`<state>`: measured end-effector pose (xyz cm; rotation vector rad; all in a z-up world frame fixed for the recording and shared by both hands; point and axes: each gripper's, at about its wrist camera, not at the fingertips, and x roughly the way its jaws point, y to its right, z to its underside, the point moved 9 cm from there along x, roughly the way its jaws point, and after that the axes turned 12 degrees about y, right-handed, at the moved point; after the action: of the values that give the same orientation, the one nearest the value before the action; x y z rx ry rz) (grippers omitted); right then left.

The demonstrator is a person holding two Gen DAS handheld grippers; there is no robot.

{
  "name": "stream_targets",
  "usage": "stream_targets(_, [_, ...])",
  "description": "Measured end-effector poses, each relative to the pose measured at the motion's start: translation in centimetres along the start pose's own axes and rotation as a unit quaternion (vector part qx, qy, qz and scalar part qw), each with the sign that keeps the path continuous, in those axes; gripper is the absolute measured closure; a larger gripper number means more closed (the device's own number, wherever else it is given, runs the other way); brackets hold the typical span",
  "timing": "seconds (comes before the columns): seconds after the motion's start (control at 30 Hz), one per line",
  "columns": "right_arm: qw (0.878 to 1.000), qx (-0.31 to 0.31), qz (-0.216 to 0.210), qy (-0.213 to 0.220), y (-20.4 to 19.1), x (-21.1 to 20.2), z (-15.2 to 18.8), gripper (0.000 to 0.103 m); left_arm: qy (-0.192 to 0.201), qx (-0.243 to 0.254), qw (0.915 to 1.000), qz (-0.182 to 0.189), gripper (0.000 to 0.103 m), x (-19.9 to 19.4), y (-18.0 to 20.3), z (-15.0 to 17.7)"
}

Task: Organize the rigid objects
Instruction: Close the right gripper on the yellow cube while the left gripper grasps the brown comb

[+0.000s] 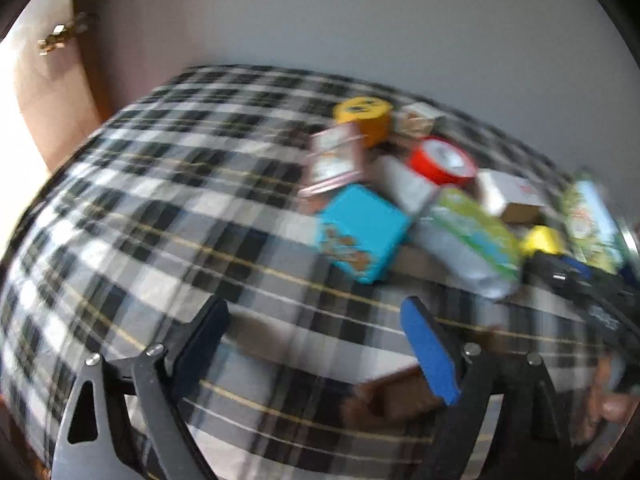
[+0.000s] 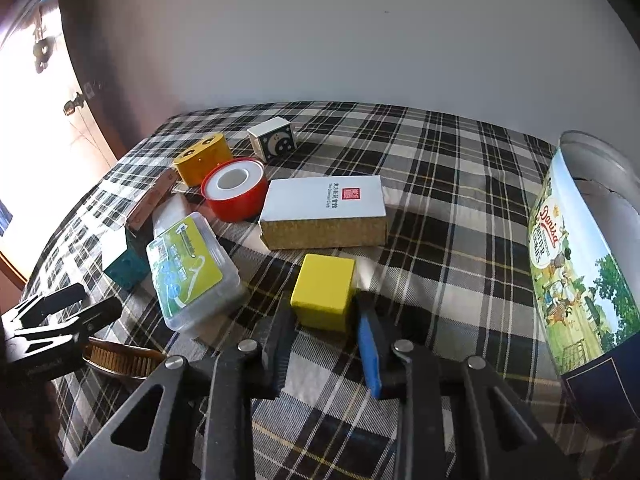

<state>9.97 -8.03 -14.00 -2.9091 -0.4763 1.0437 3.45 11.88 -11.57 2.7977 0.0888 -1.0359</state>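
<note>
My right gripper (image 2: 326, 310) is shut on a small yellow block (image 2: 323, 290), held just above the plaid cloth (image 2: 440, 184). A tall Danisa cookie tin (image 2: 588, 256) stands open at the right. My left gripper (image 1: 316, 320) is open and empty over the cloth (image 1: 160, 184); a brown brush (image 1: 396, 398) lies under its right finger. In the blurred left wrist view a pile lies ahead to the right: a teal box (image 1: 360, 232), a clear green-labelled case (image 1: 468, 236), a red tin (image 1: 442, 160), a yellow tin (image 1: 362, 118).
In the right wrist view I see a white and gold box (image 2: 324, 212), a red round tin (image 2: 234, 188), a yellow tin (image 2: 202, 158), a small white cube (image 2: 272, 138), a clear case (image 2: 192, 268) and a brush (image 2: 120, 358). A wall stands behind.
</note>
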Motion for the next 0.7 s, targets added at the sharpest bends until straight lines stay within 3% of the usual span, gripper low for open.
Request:
stream_targets(0.07, [1.000,0.008,-0.005,0.000,0.0,-0.1,0.0,0.071,0.017,0.026,0.9991,0.027,0.014,-0.8,1.1,-0.4])
stream_targets(0.13, [1.000,0.013,-0.010,0.000,0.0,0.0,0.0,0.071,0.045,0.101,0.9920,0.062,0.012,-2.1,3.1,-0.5])
stream_targets(0.17, [1.000,0.013,-0.010,0.000,-0.1,0.0,0.0,0.071,0.057,0.162,0.9821,0.076,0.012,-2.8,4.4,-0.2])
stream_targets(0.23, [1.000,0.012,-0.009,0.000,-0.1,0.0,-0.1,0.071,0.070,0.240,0.9645,0.084,0.012,-3.5,5.8,0.3])
stream_targets(0.27, [1.000,0.011,-0.010,0.000,-0.1,0.1,-0.1,0.071,0.078,0.289,0.9492,0.097,0.012,-3.8,6.8,0.7])
stream_targets(0.33, [1.000,0.011,-0.011,-0.001,-0.1,0.0,0.0,0.071,0.071,0.345,0.9286,0.118,0.012,-3.6,8.0,1.6])
stream_targets(0.4, [1.000,0.013,-0.013,0.000,0.0,0.0,0.0,0.071,0.050,0.373,0.9188,0.118,0.012,-2.7,8.5,2.4])
stream_targets(0.43, [1.000,0.015,-0.014,0.000,0.0,0.0,0.0,0.071,0.040,0.378,0.9179,0.113,0.010,-2.2,8.4,2.5])
stream_targets(0.5, [1.000,0.016,-0.015,0.000,0.0,0.0,-0.1,0.071,0.029,0.353,0.9268,0.124,0.011,-1.5,8.1,2.3])
stream_targets(0.57, [1.000,0.016,-0.015,0.000,0.0,0.0,-0.1,0.071,0.002,0.307,0.9418,0.136,0.009,-0.6,6.9,2.4])
stream_targets(0.63, [1.000,0.016,-0.015,0.000,0.0,0.0,-0.1,0.071,-0.033,0.229,0.9610,0.152,0.006,0.2,5.6,2.8])
stream_targets(0.67, [1.000,0.017,-0.016,0.000,0.0,0.0,-0.1,0.071,-0.023,0.201,0.9669,0.155,0.008,0.3,5.1,2.8])
stream_targets(0.7, [1.000,0.018,-0.016,0.000,0.1,0.0,-0.1,0.071,-0.021,0.210,0.9659,0.150,0.009,0.3,5.0,3.0])
